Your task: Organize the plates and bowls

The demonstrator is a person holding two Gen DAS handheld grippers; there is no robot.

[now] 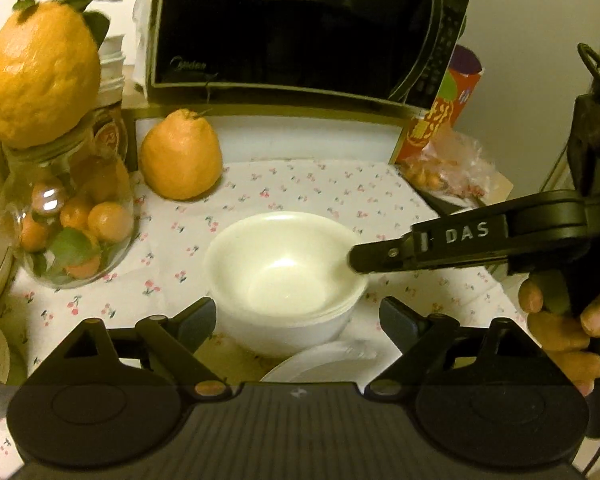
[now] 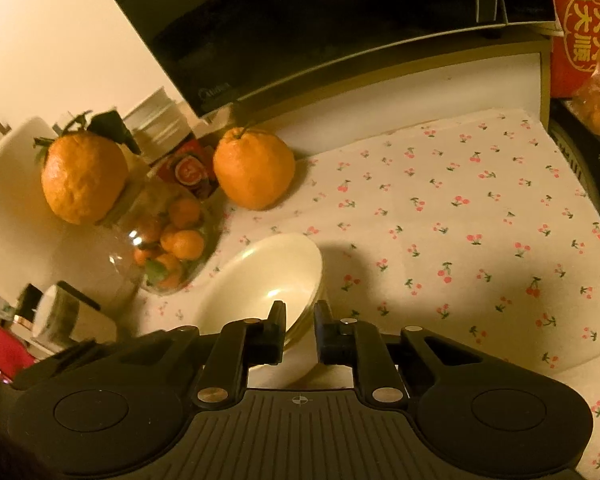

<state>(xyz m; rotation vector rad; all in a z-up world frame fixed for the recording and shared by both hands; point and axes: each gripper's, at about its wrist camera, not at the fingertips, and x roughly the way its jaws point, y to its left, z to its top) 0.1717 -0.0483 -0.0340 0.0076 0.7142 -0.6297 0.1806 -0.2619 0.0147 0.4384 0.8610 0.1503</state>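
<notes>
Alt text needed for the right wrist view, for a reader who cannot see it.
The right gripper pinches the near rim of a white bowl, the top of a nested stack on a cherry-print tablecloth. Behind stand a glass jar of small oranges, two large citrus fruits and a black microwave.

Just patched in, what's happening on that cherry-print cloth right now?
A person with a gripper in each hand is sorting dishes. The right gripper is shut on the rim of the top bowl of a white nested stack on the cherry-print cloth, in front of the microwave. The left gripper is open, its fingers either side of the stack, not pressing it. A white plate lies just in front of the bowls.
</notes>
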